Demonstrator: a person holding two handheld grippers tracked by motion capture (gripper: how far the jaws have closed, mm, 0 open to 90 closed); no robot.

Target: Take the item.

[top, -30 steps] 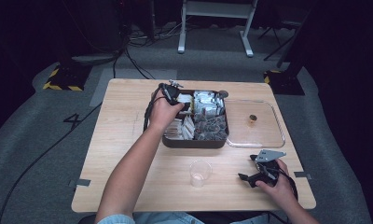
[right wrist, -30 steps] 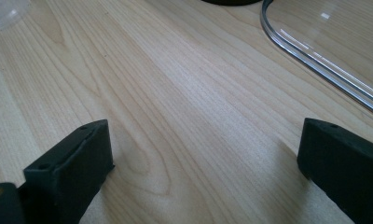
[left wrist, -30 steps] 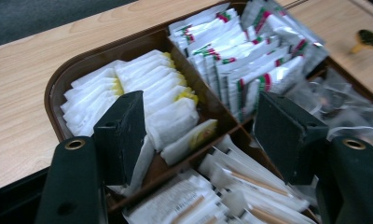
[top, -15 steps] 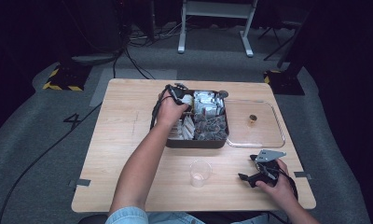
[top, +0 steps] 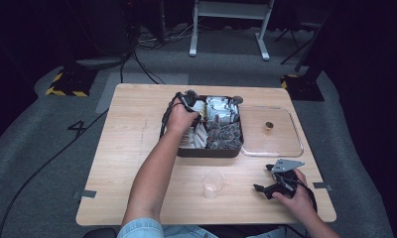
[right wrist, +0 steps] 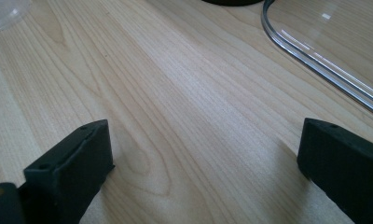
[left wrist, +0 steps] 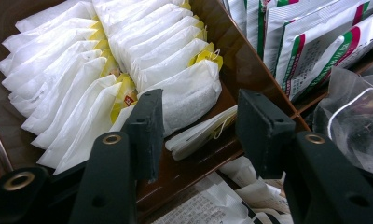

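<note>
A dark brown compartment box [top: 206, 151] sits at the table's middle. My left gripper [top: 189, 99] reaches into its far-left compartment. In the left gripper view that gripper [left wrist: 201, 112] is open, its jaws standing on either side of the end white tea bag [left wrist: 189, 93] in a row of bags with yellow tags [left wrist: 124, 98]. I cannot tell whether the jaws touch it. Near the front right edge my right gripper [top: 262, 187] rests low over the wood. In its own view this gripper [right wrist: 203, 149] is open over bare tabletop.
A small clear plastic cup [top: 212, 183] stands in front of the box. A clear lid [top: 273, 145] with a small brown knob [top: 269, 125] lies right of the box; its rim [right wrist: 315, 58] lies just ahead of the right jaws. Green-and-red sachets [left wrist: 310, 42] fill the neighbouring compartment.
The left hand has shifted a little over the box's far-left compartment. The right hand and gripper have stayed put.
</note>
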